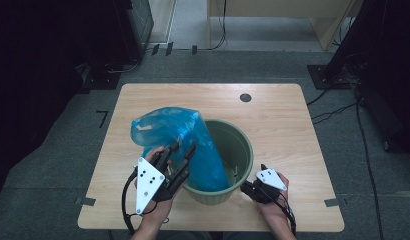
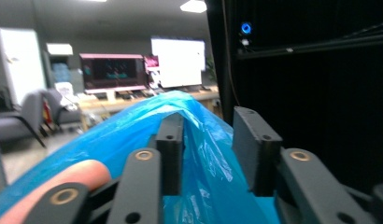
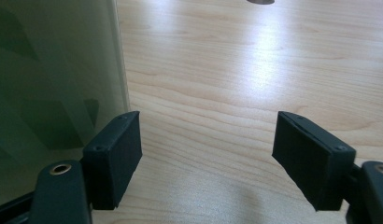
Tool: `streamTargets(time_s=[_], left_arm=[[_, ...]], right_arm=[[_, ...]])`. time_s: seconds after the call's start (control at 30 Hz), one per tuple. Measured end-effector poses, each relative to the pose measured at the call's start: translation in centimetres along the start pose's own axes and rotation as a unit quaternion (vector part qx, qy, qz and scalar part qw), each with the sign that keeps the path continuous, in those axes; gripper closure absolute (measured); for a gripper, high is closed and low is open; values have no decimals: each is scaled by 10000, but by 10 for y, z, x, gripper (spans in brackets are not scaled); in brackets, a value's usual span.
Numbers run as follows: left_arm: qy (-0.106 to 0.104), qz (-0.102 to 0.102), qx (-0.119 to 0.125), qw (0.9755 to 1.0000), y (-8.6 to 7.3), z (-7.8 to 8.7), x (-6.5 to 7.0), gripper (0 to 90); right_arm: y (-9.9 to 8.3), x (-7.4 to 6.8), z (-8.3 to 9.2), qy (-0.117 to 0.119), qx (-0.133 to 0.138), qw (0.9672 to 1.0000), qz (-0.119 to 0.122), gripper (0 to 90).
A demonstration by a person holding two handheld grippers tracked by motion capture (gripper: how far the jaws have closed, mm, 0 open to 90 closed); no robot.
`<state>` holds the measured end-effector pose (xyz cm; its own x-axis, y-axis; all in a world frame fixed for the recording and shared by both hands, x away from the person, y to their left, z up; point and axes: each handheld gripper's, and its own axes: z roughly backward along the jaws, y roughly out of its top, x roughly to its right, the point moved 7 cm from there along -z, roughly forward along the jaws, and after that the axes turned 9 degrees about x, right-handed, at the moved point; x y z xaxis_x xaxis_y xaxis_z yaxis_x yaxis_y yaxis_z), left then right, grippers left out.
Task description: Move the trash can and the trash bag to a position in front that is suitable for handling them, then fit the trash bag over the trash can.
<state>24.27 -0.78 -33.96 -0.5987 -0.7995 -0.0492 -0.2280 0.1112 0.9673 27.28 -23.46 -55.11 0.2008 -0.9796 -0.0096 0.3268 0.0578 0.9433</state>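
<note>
With your left gripper (image 1: 180, 150) jaws parted around the blue bag (image 1: 175, 132) at frame centre and your right gripper (image 1: 249, 186) open beside the green bin (image 1: 243, 150), the unclamped bag could slump off the rim.

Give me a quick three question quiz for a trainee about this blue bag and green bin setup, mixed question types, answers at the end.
1. True or false: the blue bag lies flat on the table, well away from the green bin.
2. Which gripper has the bag's film between its jaws? A) left gripper B) right gripper
3. What stands just beside the right gripper's jaw in the right gripper view?

Key
1. False: it stands bunched up, draped over the bin's left rim and down inside.
2. A; the jaws stand apart around the film, not pressing it.
3. The bin's green wall; bare wood lies between the open jaws.
</note>
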Motion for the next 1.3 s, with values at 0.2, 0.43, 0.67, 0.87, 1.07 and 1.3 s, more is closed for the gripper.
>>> streamTargets(time_s=[0.2,0.43,0.67,0.87,1.07,1.3], left_arm=[[-417,22,-326,9986,-10,3,8,540],[-595,73,-430,9973,-18,9,4,572],[-665,160,-584,9959,-25,8,-2,668],[-728,145,-575,9956,-26,7,4,676],[-728,158,-511,9959,-25,7,7,746],[-776,141,-492,9957,-26,7,10,799]], right_arm=[[3,8,2,-72,51,9998,-186,239],[21,24,15,-298,310,9986,-316,241],[80,32,54,-488,1004,9936,144,249],[132,17,85,-265,1538,9875,212,278],[162,-21,98,580,1690,9839,-88,363],[180,-55,96,1185,1792,9764,-243,426]])
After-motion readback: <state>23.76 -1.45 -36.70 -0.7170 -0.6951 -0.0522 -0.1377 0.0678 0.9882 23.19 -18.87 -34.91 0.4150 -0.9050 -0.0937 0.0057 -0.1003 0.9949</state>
